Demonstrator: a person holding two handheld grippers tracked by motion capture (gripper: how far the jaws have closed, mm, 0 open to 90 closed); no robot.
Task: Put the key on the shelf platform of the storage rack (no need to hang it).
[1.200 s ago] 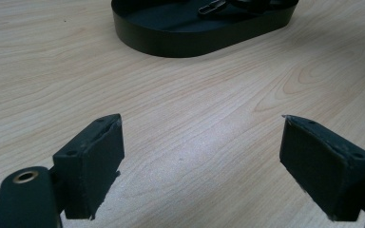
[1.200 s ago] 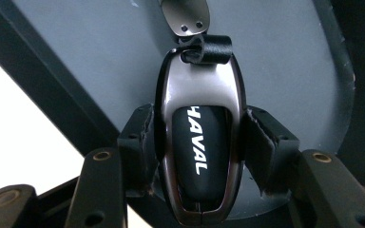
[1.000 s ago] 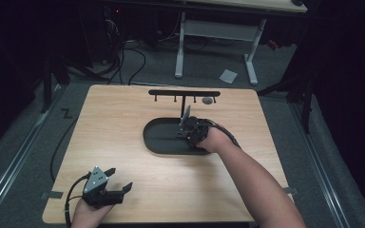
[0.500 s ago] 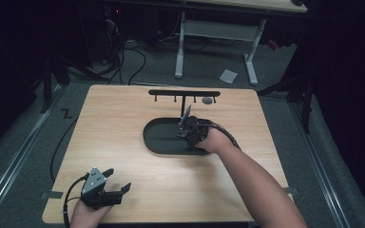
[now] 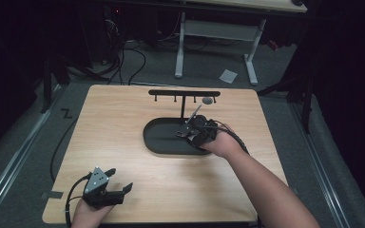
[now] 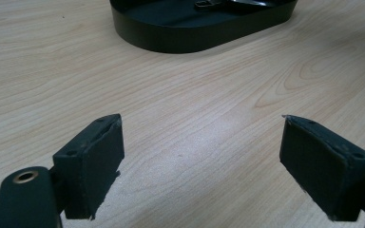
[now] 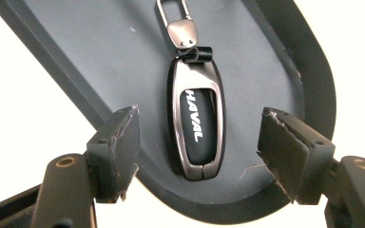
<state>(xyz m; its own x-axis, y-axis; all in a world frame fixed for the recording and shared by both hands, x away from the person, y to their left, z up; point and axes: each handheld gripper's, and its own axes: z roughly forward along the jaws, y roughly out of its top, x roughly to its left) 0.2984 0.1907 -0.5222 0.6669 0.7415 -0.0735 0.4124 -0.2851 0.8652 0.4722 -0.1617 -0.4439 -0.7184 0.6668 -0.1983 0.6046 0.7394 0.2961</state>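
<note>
The right hand-held gripper [image 7: 197,147] hangs over the black oval tray [image 7: 90,57], its jaws having just been opening and now apart; the Haval car key [image 7: 197,126] lies flat on the tray floor between them, touched by neither pad. Its clip ring [image 7: 173,12] is cut off at the frame's top. In the high view the key is too small to make out. The left hand-held gripper [image 6: 202,156] rests wide open over bare tabletop [image 6: 195,104].

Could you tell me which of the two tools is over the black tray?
The right tool: it hangs over the tray, jaws apart either side of the key fob. The left tool is over bare table.
</note>
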